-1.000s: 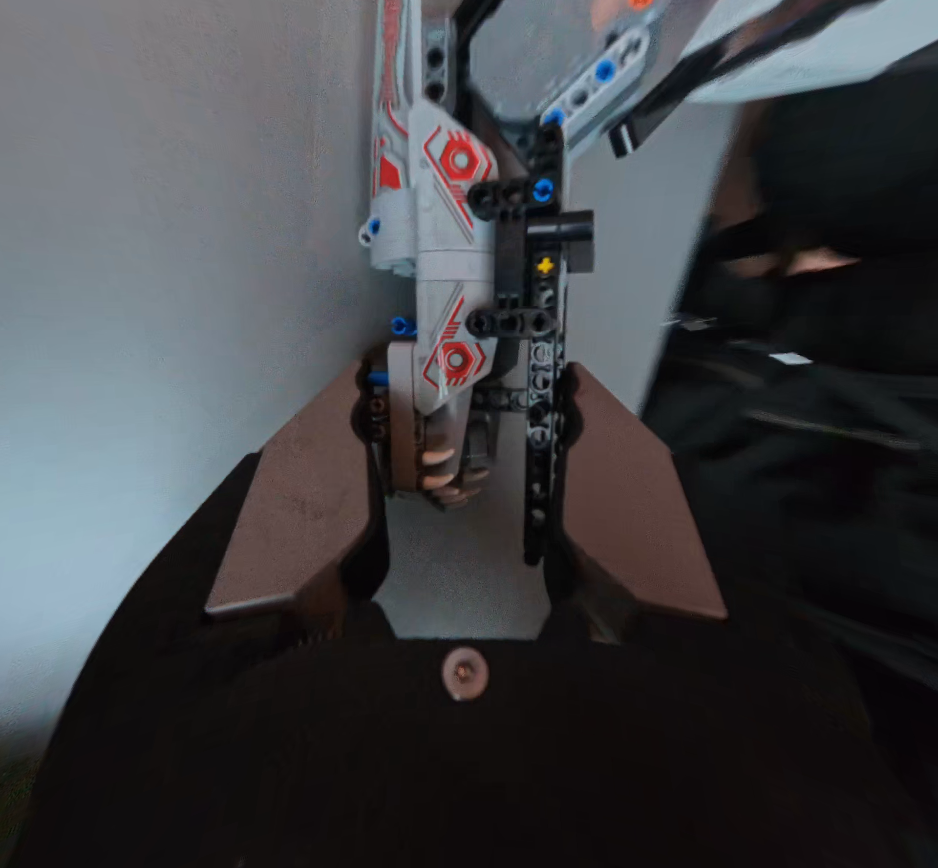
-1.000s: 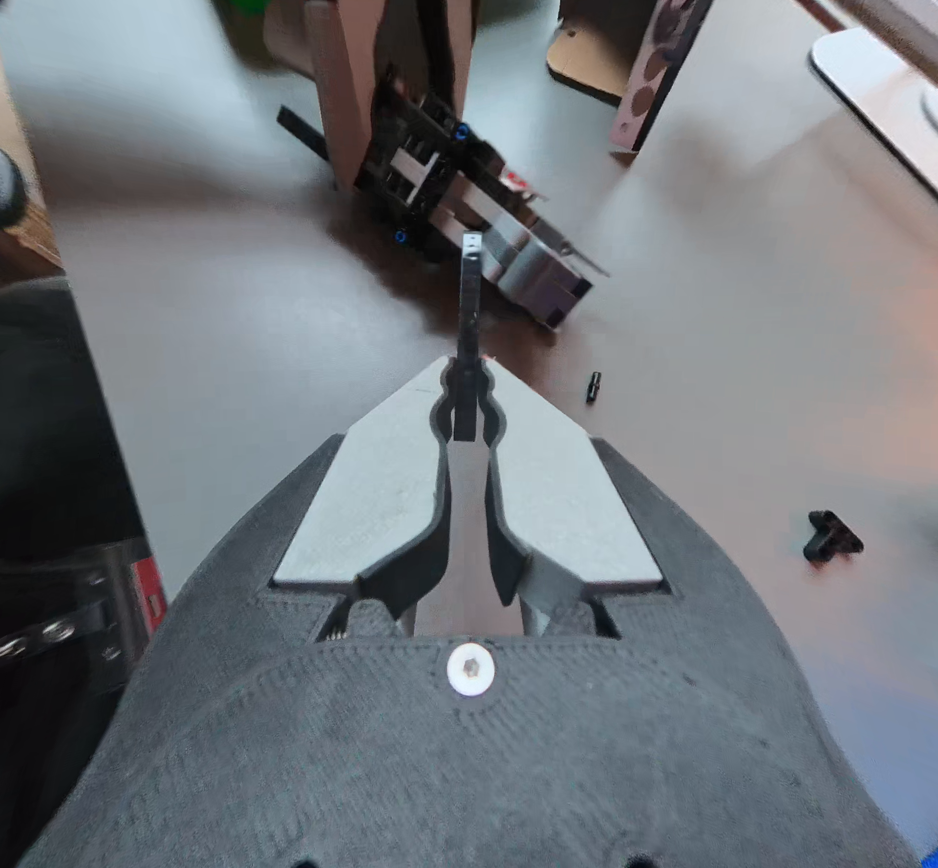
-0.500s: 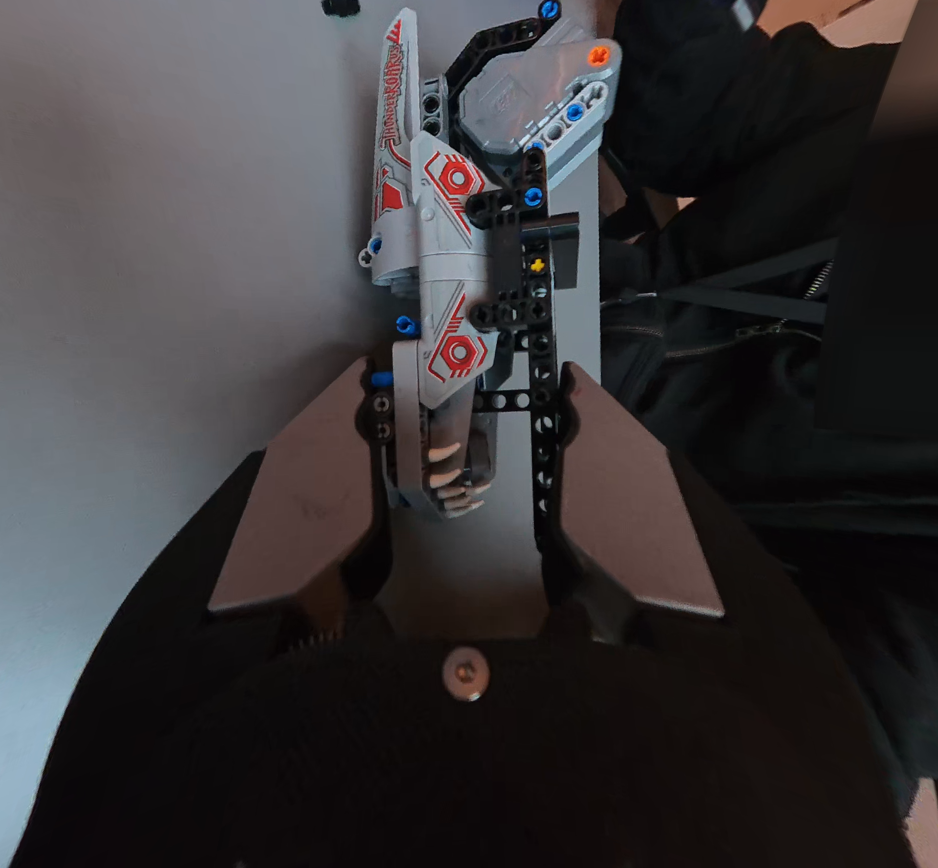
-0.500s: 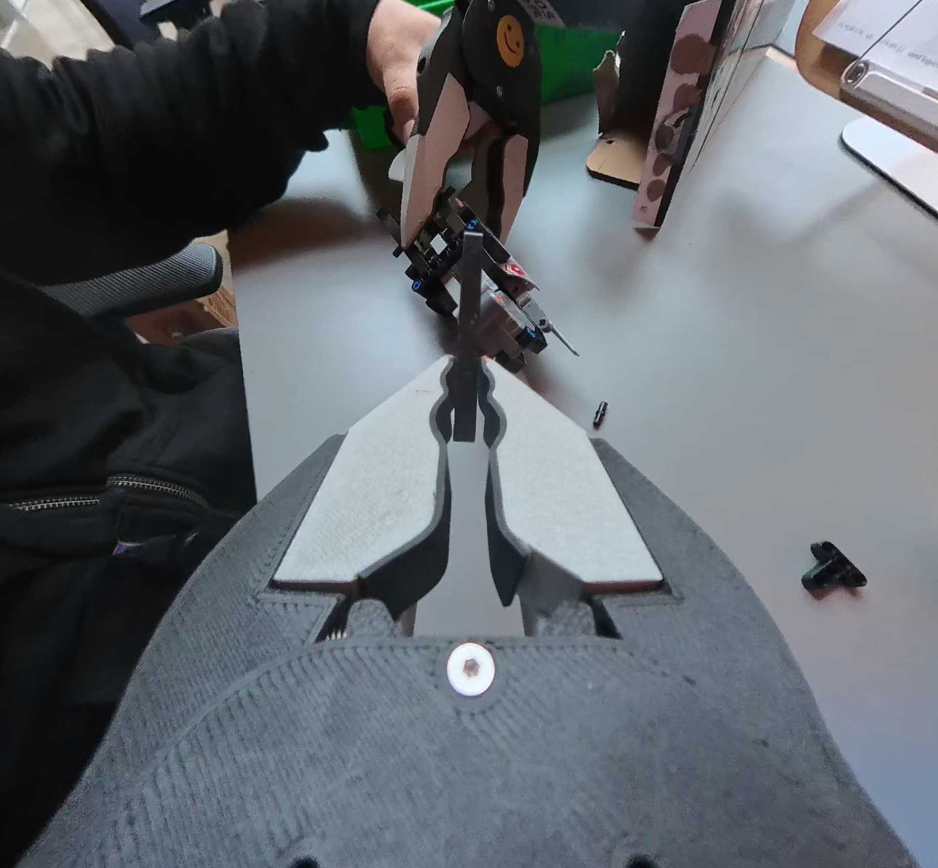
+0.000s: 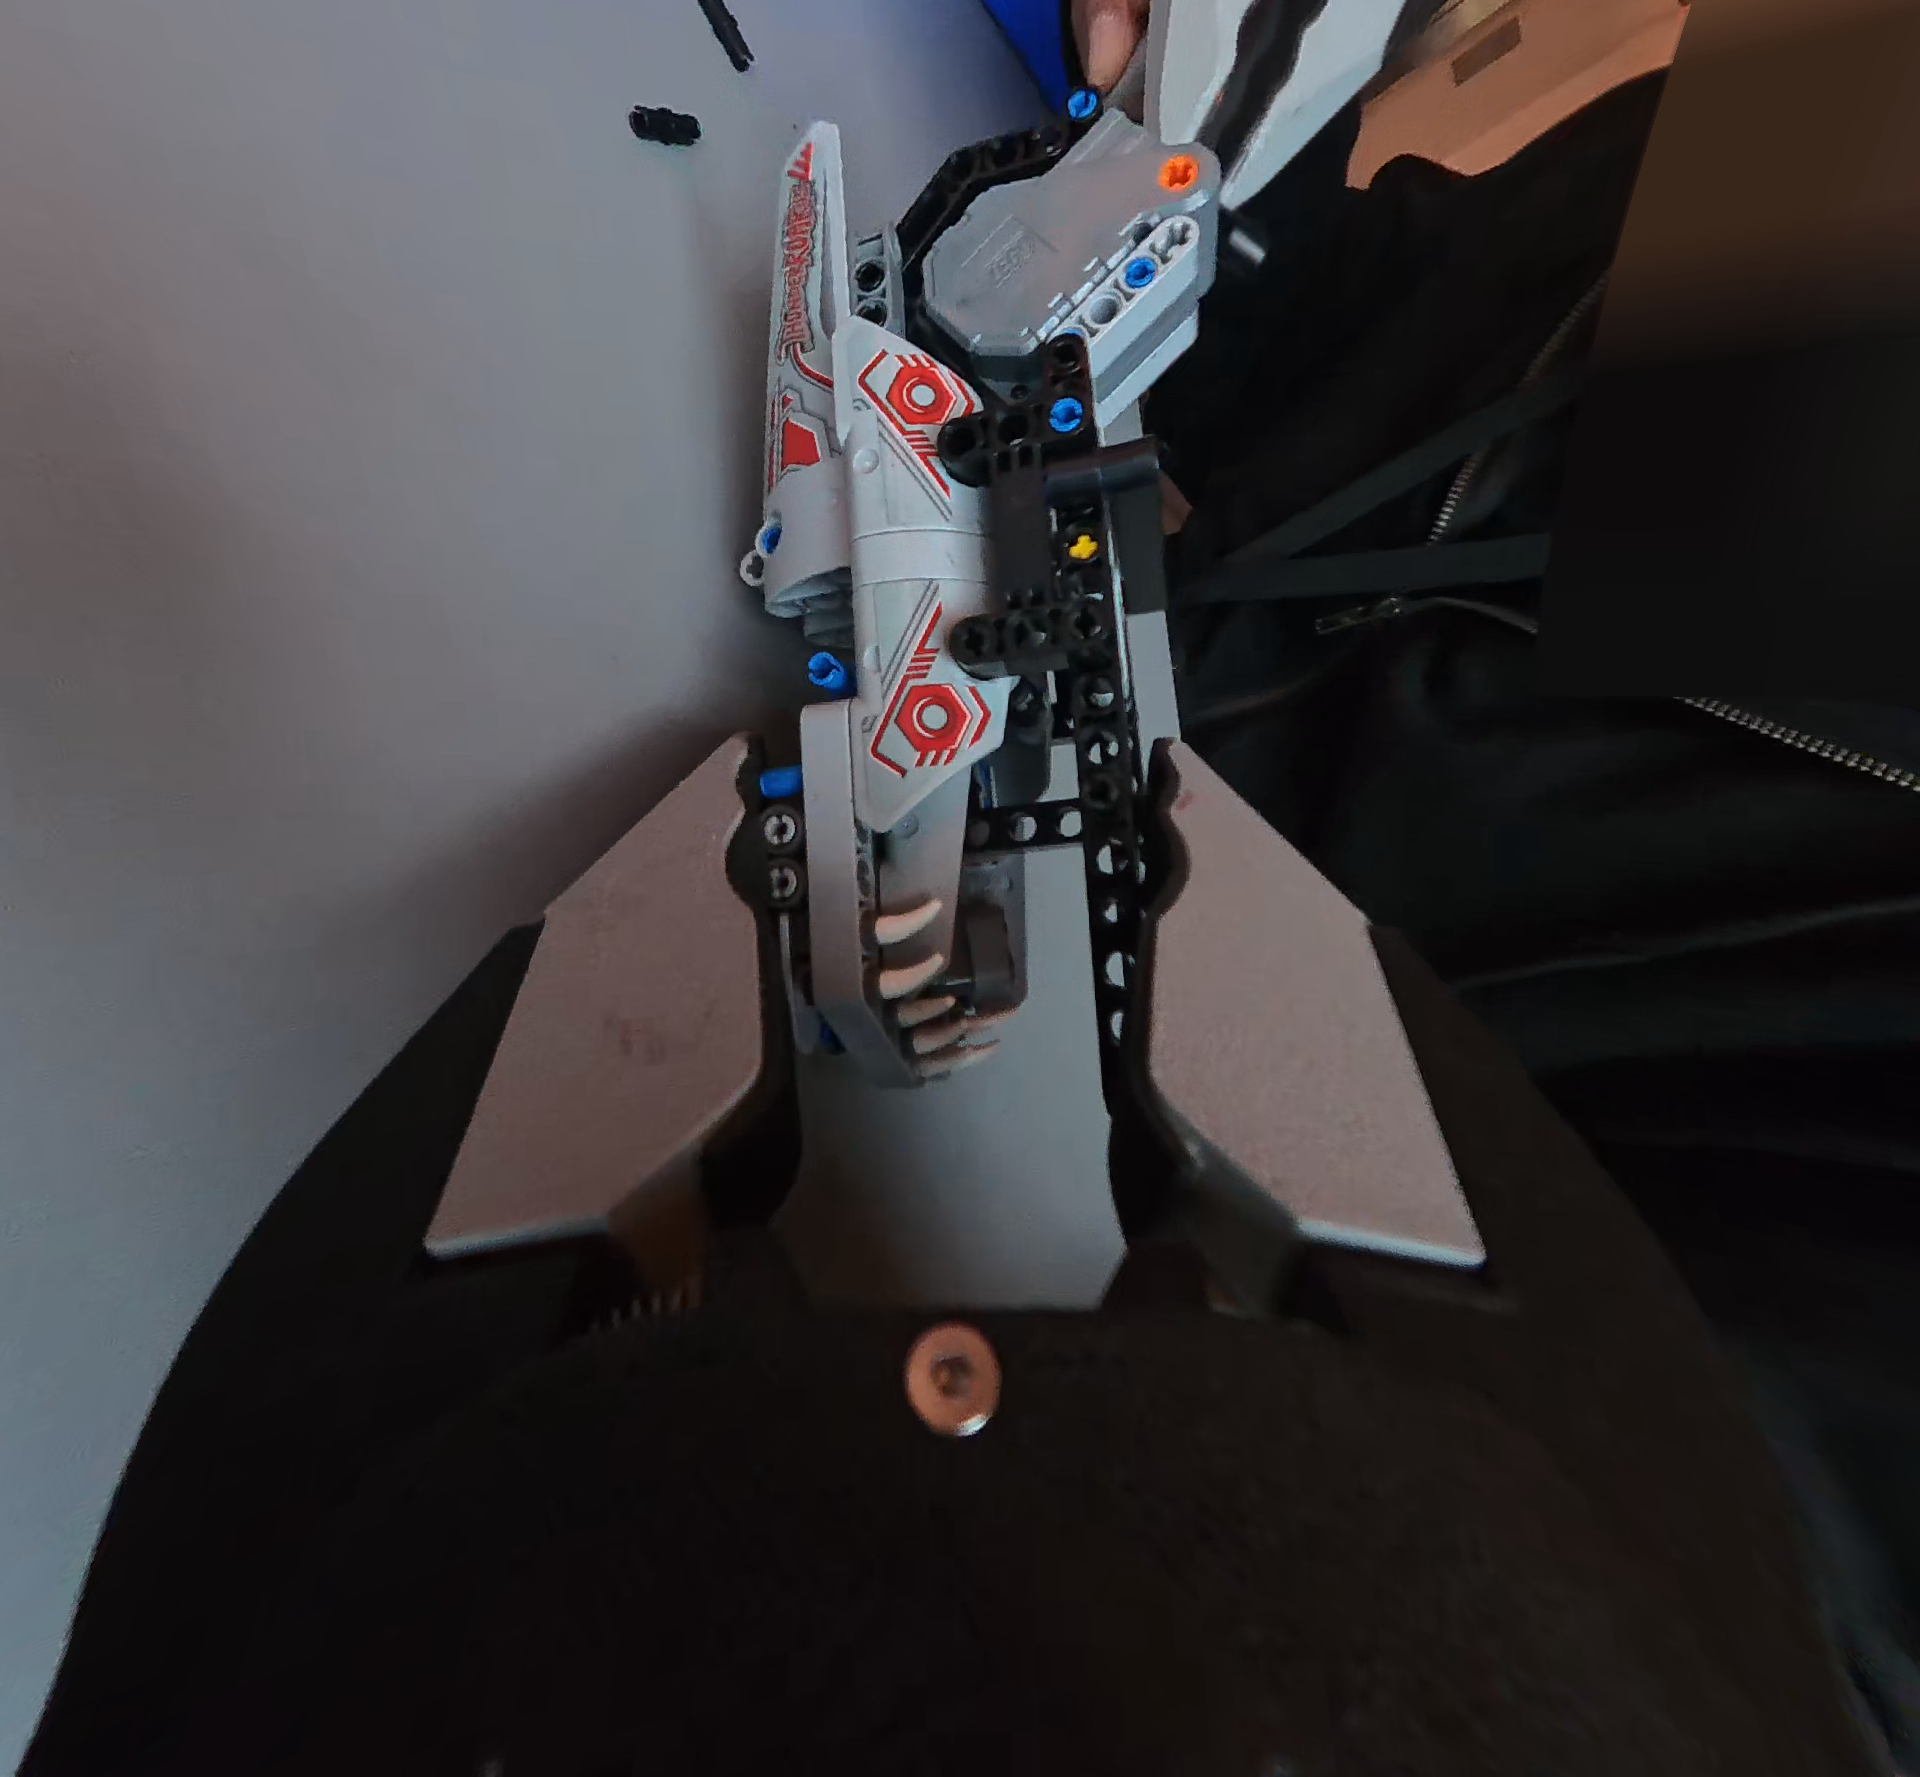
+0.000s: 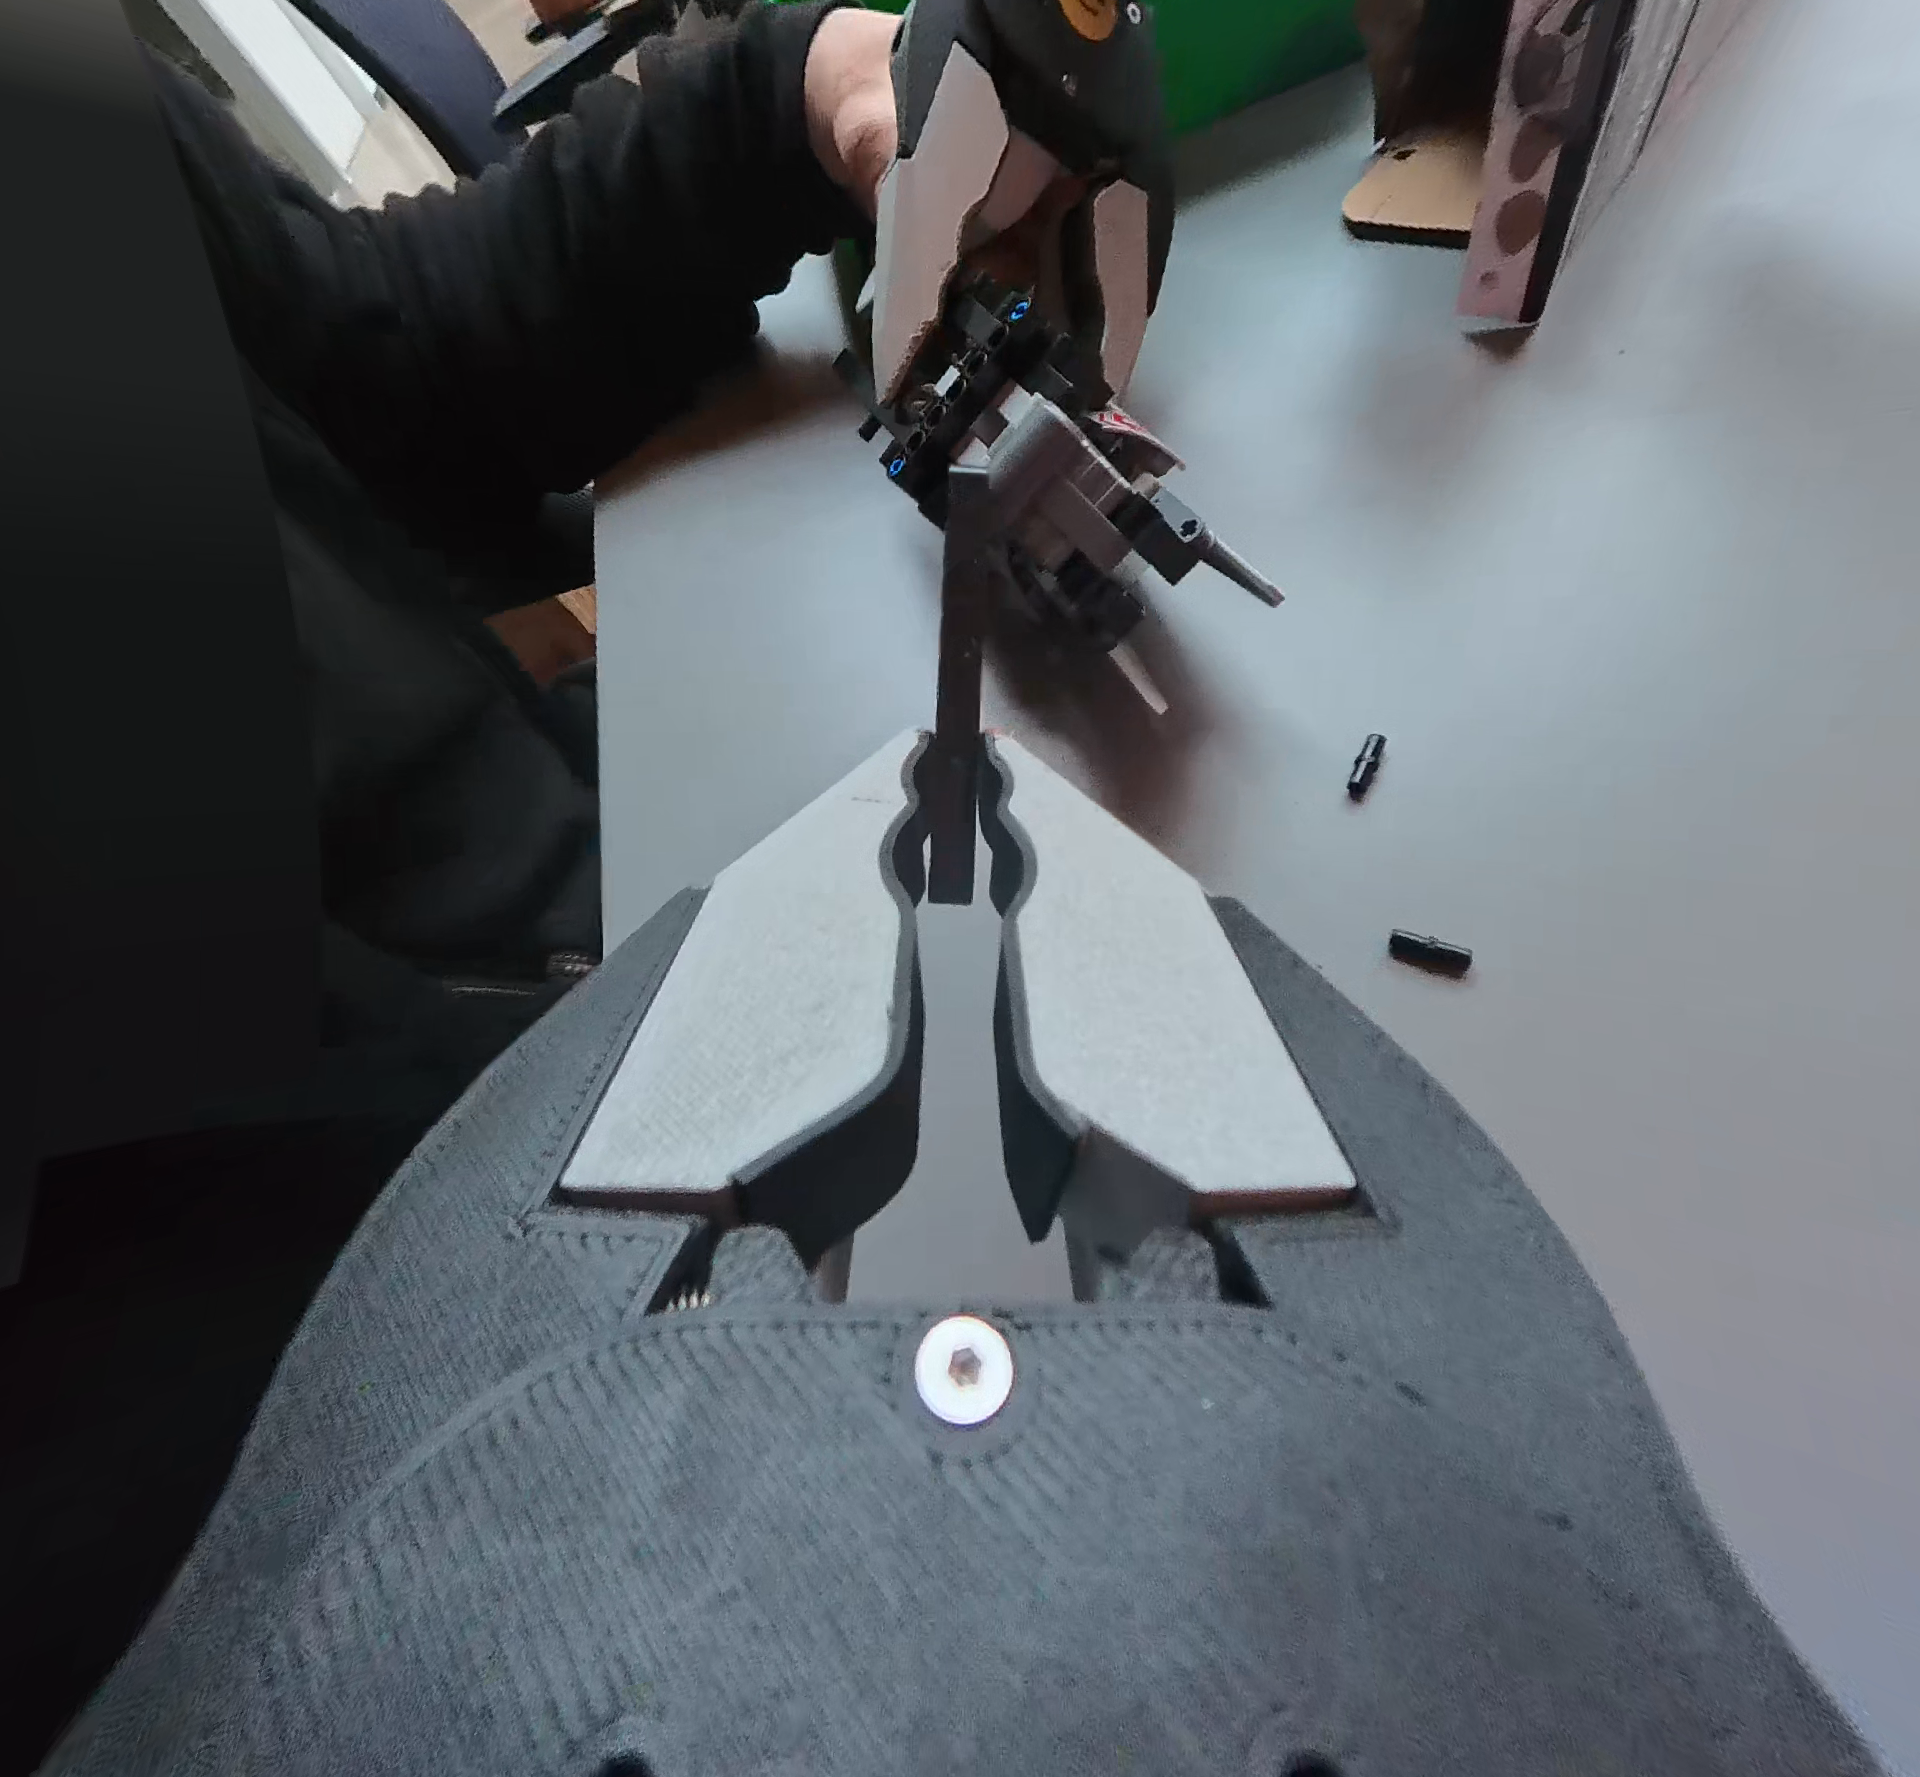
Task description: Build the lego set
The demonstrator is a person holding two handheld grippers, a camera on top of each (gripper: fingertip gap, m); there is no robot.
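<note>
We had the half-built model [image 5: 935, 584], grey panels on a black frame, clamped in our left gripper [image 5: 951, 854] above the worktop [image 6: 1558, 584]. Our right gripper [image 6: 951, 792] pinched a black beam [image 6: 961, 626], its tip touching the model. Two loose pins [image 6: 1429, 950] lay near, so building seemed unfinished.

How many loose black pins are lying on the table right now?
2: one black pin right of the held model, the other pin nearer the right gripper. Others may be hidden.
</note>
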